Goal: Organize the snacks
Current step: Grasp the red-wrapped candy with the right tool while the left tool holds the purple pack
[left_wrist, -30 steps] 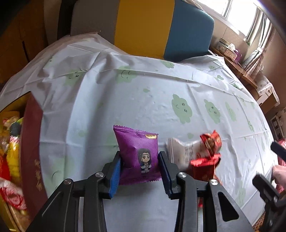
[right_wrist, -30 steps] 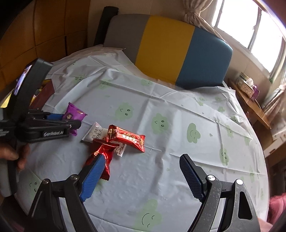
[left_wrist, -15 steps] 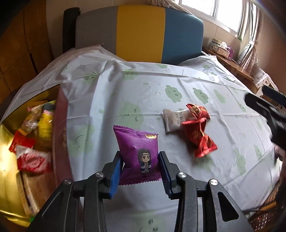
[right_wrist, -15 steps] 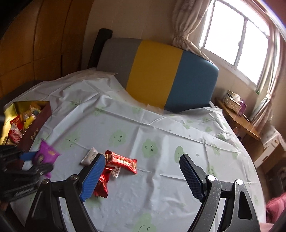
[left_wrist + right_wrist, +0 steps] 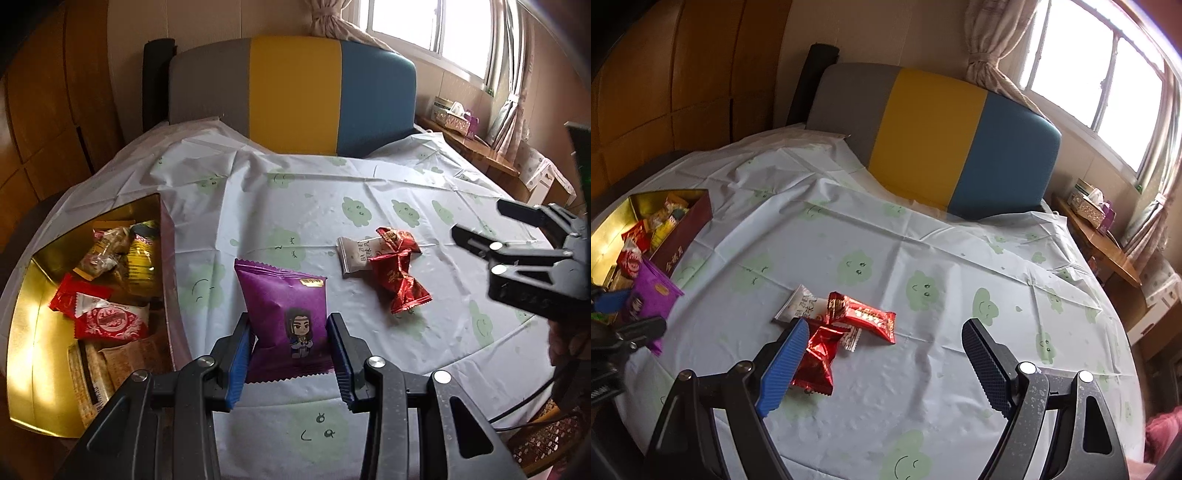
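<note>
- Between the left gripper's (image 5: pixel 291 354) two blue pads sits a purple snack packet (image 5: pixel 284 314), pinched at both side edges and standing upright above the table (image 5: pixel 369 177); a small cartoon figure shows on its front.
- Just left of that packet, at the table's left edge, stands an open box (image 5: pixel 33 325) with a gold lining and a dark red outer wall.
- Inside the box lie several snacks: red-and-white wrappers (image 5: pixel 107 319) near the middle, yellow and brown packets (image 5: pixel 122 254) toward the far end, and tan biscuit packs at the near end.
- Near the table's middle, to the right of the held packet and well apart from it, lie a white packet (image 5: pixel 356 254) and two red wrappers (image 5: pixel 400 282), bunched together and touching.
- From the right wrist view, the right gripper (image 5: pixel 882 365) hangs wide open above the table with nothing between its pads.
- Its left blue pad overlaps the nearer red wrapper (image 5: pixel 816 362) in the picture; whether it touches cannot be told.
- A green-cloud tablecloth (image 5: pixel 923 258) covers the whole table.
- Behind the far edge stands a chair back (image 5: pixel 934 136) in grey, yellow and blue.
</note>
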The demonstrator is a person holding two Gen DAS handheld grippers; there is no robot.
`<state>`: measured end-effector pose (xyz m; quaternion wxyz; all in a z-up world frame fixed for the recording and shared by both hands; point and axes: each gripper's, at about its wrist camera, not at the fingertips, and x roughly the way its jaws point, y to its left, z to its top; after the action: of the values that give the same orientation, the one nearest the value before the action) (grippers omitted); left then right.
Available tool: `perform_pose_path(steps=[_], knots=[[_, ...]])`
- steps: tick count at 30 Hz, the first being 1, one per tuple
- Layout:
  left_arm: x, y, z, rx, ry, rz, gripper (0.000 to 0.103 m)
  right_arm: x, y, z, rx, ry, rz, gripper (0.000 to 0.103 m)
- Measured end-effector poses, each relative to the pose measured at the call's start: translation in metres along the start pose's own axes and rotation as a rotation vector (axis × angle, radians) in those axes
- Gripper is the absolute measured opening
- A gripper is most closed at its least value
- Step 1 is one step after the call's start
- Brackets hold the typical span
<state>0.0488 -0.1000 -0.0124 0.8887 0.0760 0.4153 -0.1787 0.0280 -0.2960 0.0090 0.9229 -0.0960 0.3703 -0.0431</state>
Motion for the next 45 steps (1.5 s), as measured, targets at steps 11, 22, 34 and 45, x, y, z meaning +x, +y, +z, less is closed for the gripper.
perform_pose_path(steps=[11, 22, 34, 45], knots=[[-0.025, 0.014, -0.008, -0.026, -0.046, -0.01, 0.04, 0.049, -0.039, -0.016, 0.356, 0.242, 0.267, 0.082], [-0.039, 0.033, -0.011, -0.071, -0.077, -0.018, 0.04, 0.078, -0.012, -0.015, 0.312, 0.308, 0.279, 0.081], [-0.041, 0.047, -0.015, -0.107, -0.077, 0.005, 0.04, 0.092, 0.024, -0.013, 0.132, 0.302, 0.207, 0.037], [-0.056, 0.067, -0.014, -0.123, -0.125, 0.078, 0.04, 0.092, 0.03, -0.016, 0.041, 0.273, 0.183, 0.034]])
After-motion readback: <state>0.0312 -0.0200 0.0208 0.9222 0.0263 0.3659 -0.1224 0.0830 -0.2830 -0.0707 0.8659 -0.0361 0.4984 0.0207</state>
